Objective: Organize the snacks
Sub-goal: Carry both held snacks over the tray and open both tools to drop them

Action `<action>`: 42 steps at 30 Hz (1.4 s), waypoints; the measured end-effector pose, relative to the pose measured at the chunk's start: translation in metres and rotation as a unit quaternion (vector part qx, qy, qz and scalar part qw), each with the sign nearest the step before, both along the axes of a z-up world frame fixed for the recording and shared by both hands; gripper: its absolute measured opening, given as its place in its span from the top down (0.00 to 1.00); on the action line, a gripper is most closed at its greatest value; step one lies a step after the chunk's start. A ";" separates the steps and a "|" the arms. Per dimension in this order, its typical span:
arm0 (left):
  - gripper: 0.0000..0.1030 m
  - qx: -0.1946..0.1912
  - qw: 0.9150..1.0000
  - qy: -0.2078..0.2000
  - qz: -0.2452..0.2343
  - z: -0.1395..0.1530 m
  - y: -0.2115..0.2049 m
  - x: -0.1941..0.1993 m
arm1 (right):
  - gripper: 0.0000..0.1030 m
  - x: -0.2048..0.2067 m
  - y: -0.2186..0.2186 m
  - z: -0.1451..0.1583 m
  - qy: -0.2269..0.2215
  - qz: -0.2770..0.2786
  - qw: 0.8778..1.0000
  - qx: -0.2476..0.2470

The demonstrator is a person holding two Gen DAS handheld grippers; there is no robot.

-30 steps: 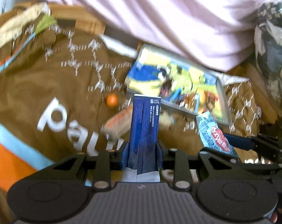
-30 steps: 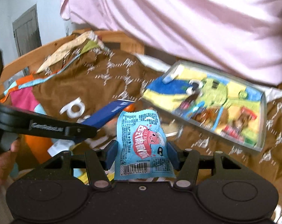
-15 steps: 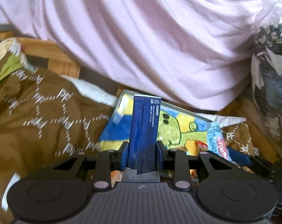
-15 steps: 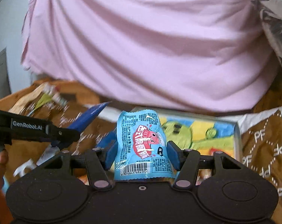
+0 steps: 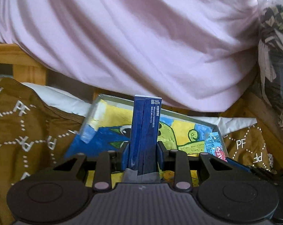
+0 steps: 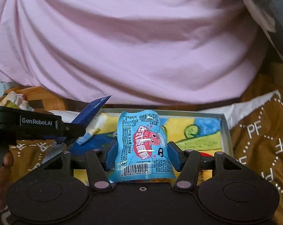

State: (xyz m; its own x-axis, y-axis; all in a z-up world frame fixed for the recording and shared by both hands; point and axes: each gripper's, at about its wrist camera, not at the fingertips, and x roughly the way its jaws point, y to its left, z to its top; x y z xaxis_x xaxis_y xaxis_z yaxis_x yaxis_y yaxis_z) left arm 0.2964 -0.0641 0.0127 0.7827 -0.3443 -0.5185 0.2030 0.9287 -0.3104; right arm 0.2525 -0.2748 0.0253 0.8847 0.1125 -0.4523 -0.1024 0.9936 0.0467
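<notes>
Both claws were loaded over the tray (image 6: 226, 131) with the cartoon lining. The left claw (image 5: 143, 150) was clamped on the lower part of a dark blue box (image 5: 145, 129), which stood upright above the tray; it looked stiff and light, so pinching its flat sides seemed fine. The right claw (image 6: 140, 154) squeezed a light blue snack pouch (image 6: 142, 144) at its middle, above the tray's near edge. The pouch looked soft, glossy and probably slippery, so I'd have gripped it gently.
</notes>
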 end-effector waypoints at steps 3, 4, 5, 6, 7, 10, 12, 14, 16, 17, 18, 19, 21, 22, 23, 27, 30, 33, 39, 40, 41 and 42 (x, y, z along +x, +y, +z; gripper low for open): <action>0.68 0.003 1.000 0.008 -0.002 -0.009 -0.011 0.008 | 0.42 0.005 -0.008 -0.008 0.010 -0.011 1.000 0.002; 0.68 0.005 1.000 0.011 -0.003 -0.012 -0.014 0.010 | 0.42 0.006 -0.010 -0.012 0.015 -0.014 1.000 0.001; 0.68 0.007 1.000 0.015 -0.003 -0.015 -0.017 0.011 | 0.42 0.007 -0.012 -0.014 0.020 -0.016 1.000 0.000; 0.68 0.010 1.000 0.019 -0.003 -0.018 -0.019 0.013 | 0.42 0.008 -0.013 -0.017 0.025 -0.018 1.000 -0.001; 0.68 0.013 1.000 0.022 -0.003 -0.022 -0.021 0.015 | 0.42 0.009 -0.014 -0.019 0.030 -0.019 0.999 -0.003; 0.68 0.021 0.999 0.032 0.002 -0.031 -0.023 0.018 | 0.42 0.010 -0.015 -0.022 0.037 -0.021 0.999 -0.006; 0.68 0.026 0.999 0.037 0.007 -0.038 -0.025 0.021 | 0.42 0.011 -0.015 -0.025 0.043 -0.022 0.999 -0.009; 0.68 0.028 0.999 0.043 0.010 -0.043 -0.026 0.022 | 0.42 0.012 -0.015 -0.028 0.049 -0.022 0.998 -0.013; 0.67 0.030 0.998 0.046 0.012 -0.048 -0.028 0.023 | 0.42 0.012 -0.015 -0.031 0.053 -0.022 0.998 -0.017; 0.67 0.032 0.998 0.046 0.013 -0.049 -0.029 0.024 | 0.42 0.014 -0.015 -0.032 0.055 -0.023 0.998 -0.018; 0.67 0.033 0.998 0.047 0.014 -0.051 -0.030 0.025 | 0.42 0.014 -0.015 -0.033 0.056 -0.023 0.998 -0.019; 0.67 0.035 0.998 0.048 0.014 -0.053 -0.031 0.025 | 0.42 0.015 -0.015 -0.034 0.058 -0.024 0.998 -0.020; 0.67 0.039 0.998 0.048 0.015 -0.056 -0.034 0.027 | 0.42 0.017 -0.015 -0.038 0.062 -0.025 0.998 -0.022; 0.67 0.041 0.998 0.048 0.016 -0.057 -0.034 0.027 | 0.41 0.019 -0.015 -0.040 0.064 -0.024 0.997 -0.024; 0.67 0.043 0.998 0.050 0.017 -0.059 -0.035 0.028 | 0.41 0.020 -0.015 -0.041 0.065 -0.024 0.997 -0.027; 0.65 0.041 0.997 0.062 0.020 -0.065 -0.035 0.031 | 0.39 0.022 -0.017 -0.043 0.070 -0.027 0.997 -0.029; 0.63 0.028 0.997 0.074 0.027 -0.067 -0.031 0.033 | 0.38 0.022 -0.019 -0.042 0.072 -0.025 0.997 -0.024; 0.60 0.022 0.996 0.083 0.031 -0.066 -0.027 0.033 | 0.35 0.022 -0.019 -0.044 0.072 -0.028 0.997 -0.032; 0.44 0.013 0.996 0.080 0.040 -0.055 -0.018 0.025 | 0.23 0.017 -0.020 -0.040 0.058 -0.029 0.997 -0.031; 0.41 0.012 0.996 0.078 0.042 -0.052 -0.017 0.023 | 0.21 0.016 -0.020 -0.038 0.053 -0.030 0.998 -0.029; 0.37 0.012 0.996 0.075 0.045 -0.049 -0.014 0.020 | 0.21 0.015 -0.020 -0.036 0.050 -0.030 0.998 -0.028; 0.33 0.013 0.996 0.070 0.048 -0.045 -0.012 0.017 | 0.18 0.013 -0.020 -0.033 0.046 -0.030 0.998 -0.029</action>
State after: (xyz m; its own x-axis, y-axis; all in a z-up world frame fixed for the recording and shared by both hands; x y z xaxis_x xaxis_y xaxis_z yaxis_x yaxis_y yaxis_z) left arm 0.3135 -0.0762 -0.0327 0.7311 -0.2573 -0.6318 0.0701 0.9496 -0.3056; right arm 0.2658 -0.2947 -0.0081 0.8436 0.0315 -0.5361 -0.0399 0.9992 -0.0041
